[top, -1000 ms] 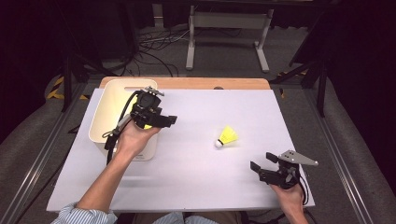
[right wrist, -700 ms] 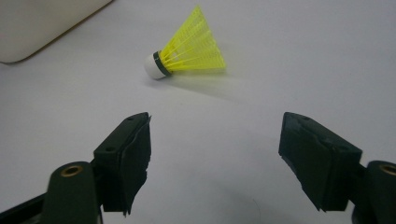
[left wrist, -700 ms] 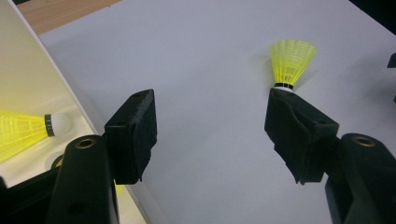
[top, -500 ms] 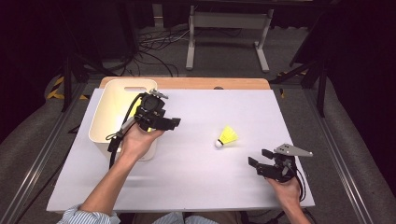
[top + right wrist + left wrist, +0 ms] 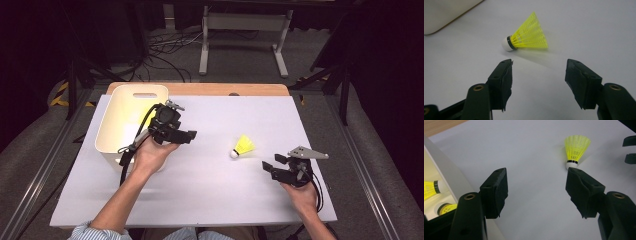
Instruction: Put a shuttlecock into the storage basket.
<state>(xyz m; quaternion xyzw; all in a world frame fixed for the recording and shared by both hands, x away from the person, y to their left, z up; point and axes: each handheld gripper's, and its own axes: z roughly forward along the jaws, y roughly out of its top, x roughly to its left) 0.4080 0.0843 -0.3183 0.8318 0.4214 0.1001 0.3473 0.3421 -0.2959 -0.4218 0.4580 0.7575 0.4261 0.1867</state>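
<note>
A yellow shuttlecock [image 5: 243, 146] with a white cork lies on its side on the white tabletop [image 5: 210, 200], right of centre. My right gripper [image 5: 270, 165] sits just to its right near the front. Its jaws point at the shuttlecock [image 5: 529, 35] from a short way off and have just been closing, with nothing between them [image 5: 537, 75]. My left gripper [image 5: 187, 136] hovers open beside the white bin [image 5: 131, 95]. It faces the shuttlecock [image 5: 576, 147] across bare table, its jaws [image 5: 536, 187] empty. Two yellow shuttlecocks [image 5: 431, 188] lie inside the bin.
The bin's wall [image 5: 446, 175] stands close on the left of my left gripper, and its corner [image 5: 446, 12] shows far off in the right gripper view. A wooden strip [image 5: 200, 89] edges the table's back. A metal stand [image 5: 245, 30] and cables lie on the floor beyond.
My right gripper has moved a little forward and left toward the shuttlecock, and its jaws have narrowed. The left gripper has stayed by the bin. The shuttlecock has not moved.
</note>
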